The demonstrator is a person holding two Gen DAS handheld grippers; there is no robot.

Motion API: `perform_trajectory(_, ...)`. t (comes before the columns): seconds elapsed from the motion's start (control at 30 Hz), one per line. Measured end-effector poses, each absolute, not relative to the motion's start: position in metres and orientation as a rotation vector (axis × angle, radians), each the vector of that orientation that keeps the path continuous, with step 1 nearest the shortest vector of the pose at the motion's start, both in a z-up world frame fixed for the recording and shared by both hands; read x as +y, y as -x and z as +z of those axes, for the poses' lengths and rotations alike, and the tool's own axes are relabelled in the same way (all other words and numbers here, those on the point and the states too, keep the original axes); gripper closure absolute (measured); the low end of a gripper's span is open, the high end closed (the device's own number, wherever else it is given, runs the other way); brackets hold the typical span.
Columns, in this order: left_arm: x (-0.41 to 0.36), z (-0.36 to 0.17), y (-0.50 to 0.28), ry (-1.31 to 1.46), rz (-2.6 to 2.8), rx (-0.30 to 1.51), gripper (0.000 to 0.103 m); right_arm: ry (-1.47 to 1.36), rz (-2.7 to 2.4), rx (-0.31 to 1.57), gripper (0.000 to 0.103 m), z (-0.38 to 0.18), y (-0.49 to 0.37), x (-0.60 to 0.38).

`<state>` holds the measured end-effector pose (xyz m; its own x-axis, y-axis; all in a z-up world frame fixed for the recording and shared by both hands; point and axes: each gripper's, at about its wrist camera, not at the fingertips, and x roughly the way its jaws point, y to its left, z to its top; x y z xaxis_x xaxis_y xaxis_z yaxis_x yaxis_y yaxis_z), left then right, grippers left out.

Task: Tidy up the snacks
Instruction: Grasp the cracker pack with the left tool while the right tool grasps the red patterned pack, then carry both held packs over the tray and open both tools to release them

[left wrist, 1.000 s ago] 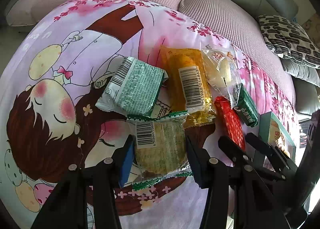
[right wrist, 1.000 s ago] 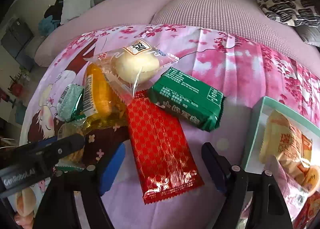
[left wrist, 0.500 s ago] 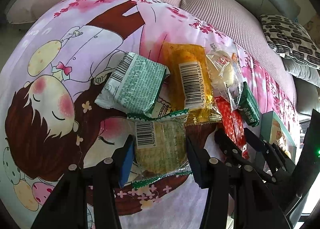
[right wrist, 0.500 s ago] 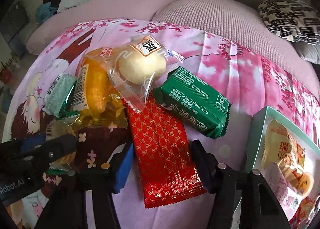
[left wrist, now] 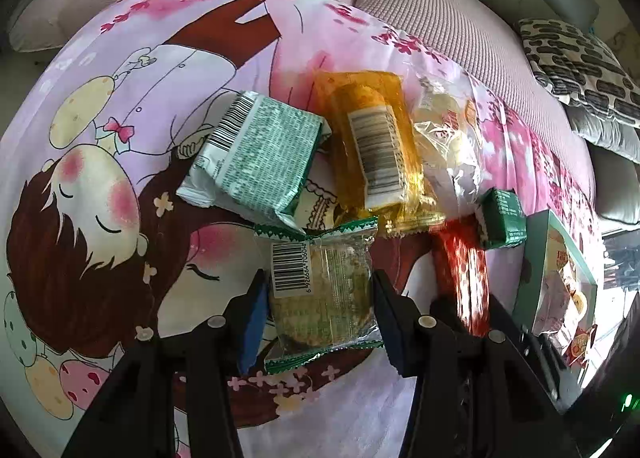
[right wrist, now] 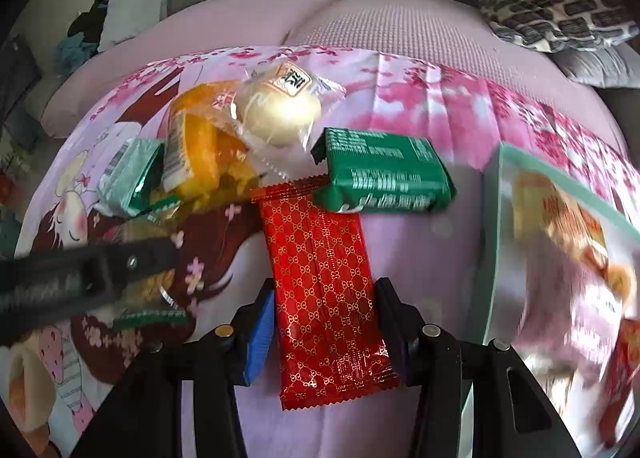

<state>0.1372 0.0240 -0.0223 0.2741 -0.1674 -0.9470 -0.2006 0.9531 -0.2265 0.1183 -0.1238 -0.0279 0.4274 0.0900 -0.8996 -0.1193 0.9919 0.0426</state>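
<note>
Your right gripper (right wrist: 324,318) has its jaws wide around the red pack (right wrist: 326,294), not squeezing yet. Your left gripper (left wrist: 318,310) has its jaws wide around the cookie pack (left wrist: 324,294), touching or nearly so. Both packs lie flat on the blanket (left wrist: 160,97), with the box (right wrist: 494,238) at its right edge. Close slowly, grip the middle, then lift straight up so nothing slides.

Right tool (right wrist: 324,322) straddles the red snack packet (right wrist: 324,298) beside the green box (right wrist: 490,242)
</note>
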Motion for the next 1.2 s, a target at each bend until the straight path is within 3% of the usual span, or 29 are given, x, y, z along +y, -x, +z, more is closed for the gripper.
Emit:
perform_trajectory(0.77,-0.005,-0.017,-0.136,0.248,-0.003,1.282,0.051,-0.032,0.117,1.116,0.054,-0.017,-0.068,-0.134)
perform_trajectory(1.2,-0.019,0.024,-0.131,0.205,-0.031,1.164,0.051,-0.095,0.119,1.005,0.054,0.023,-0.056,-0.155)
